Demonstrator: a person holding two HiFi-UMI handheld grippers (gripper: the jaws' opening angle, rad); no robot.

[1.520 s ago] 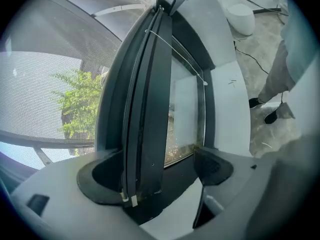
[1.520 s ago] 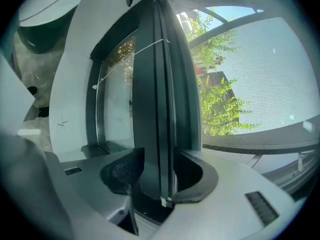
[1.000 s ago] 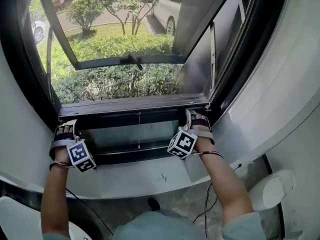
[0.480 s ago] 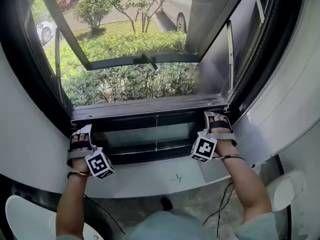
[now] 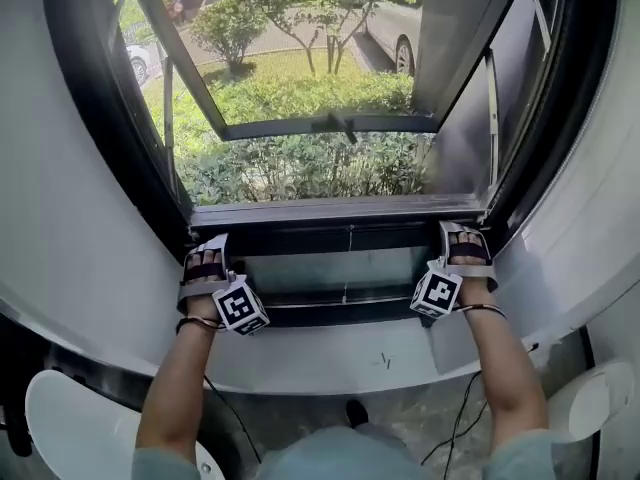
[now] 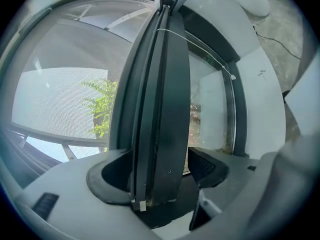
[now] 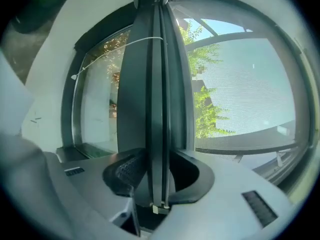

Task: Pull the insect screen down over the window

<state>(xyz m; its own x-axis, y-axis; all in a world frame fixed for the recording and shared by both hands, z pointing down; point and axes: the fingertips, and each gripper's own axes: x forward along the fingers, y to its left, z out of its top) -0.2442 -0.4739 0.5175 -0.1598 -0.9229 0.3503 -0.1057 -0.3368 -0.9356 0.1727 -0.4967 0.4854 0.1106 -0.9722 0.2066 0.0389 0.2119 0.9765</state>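
2 grippers at the screen bar (image 5: 335, 211), jaws just closing.
Left gripper (image 5: 205, 248) spread, bar loose between; right gripper (image 5: 466, 238) pinches it; white ledge (image 5: 330, 360) below both.

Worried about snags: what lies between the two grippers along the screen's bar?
Head view: only the bar, a thin pull cord hanging at its middle. The left gripper and right gripper have its ends between their jaws, which have just closed further.
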